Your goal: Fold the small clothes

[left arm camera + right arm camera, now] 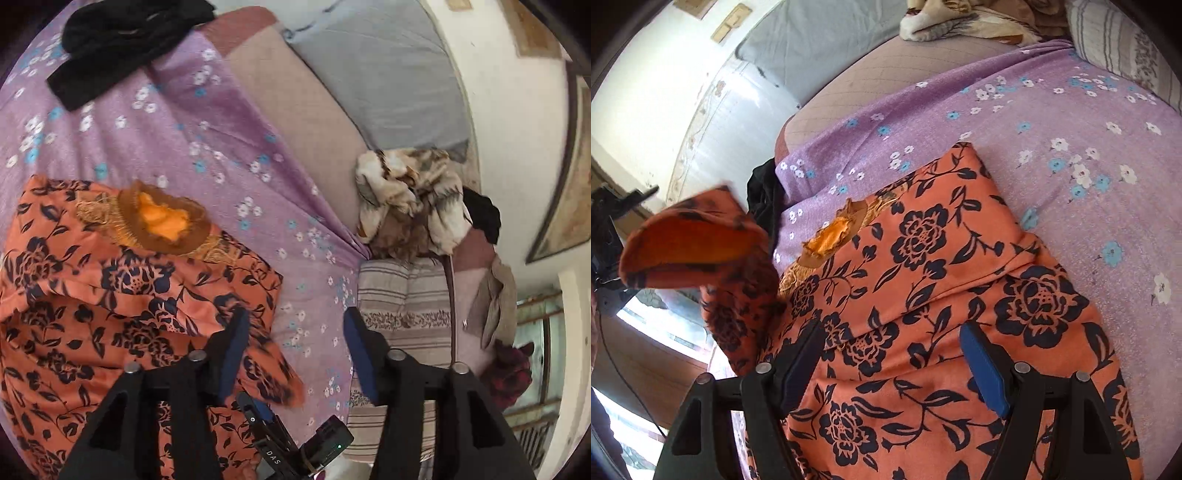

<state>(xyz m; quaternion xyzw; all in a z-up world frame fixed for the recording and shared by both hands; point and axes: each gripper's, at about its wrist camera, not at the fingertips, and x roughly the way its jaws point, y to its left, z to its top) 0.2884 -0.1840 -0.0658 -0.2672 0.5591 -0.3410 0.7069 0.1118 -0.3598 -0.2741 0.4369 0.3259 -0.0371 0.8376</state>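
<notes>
While the bed's lilac sheet with its small white and blue flowers lies spread under everything, I work over the orange garment printed with dark navy roses, which sits on that sheet partly folded, its gold-trimmed neckline facing up. One end of it, seemingly a sleeve, is blurred and up in the air at the left of my right wrist view; I cannot tell what carries it.

Beyond the garment, a crumpled cream and brown patterned cloth sits against a striped pillow, and a black garment lies at the far side of the sheet.

My left gripper hangs over the sheet just beside the garment's edge, jaws about half apart and holding nothing. My right gripper hovers low over the garment's body, jaws wide, with printed cloth seen between the pads but not pinched as far as I can judge.

What worries me is that airborne sleeve: if it lands bunched or crooked, the fold will be lumpy and off-line. Closing my right jaws here could catch two layers at once and drag the lower fold askew. A loose flap near my left fingers could also snag.
</notes>
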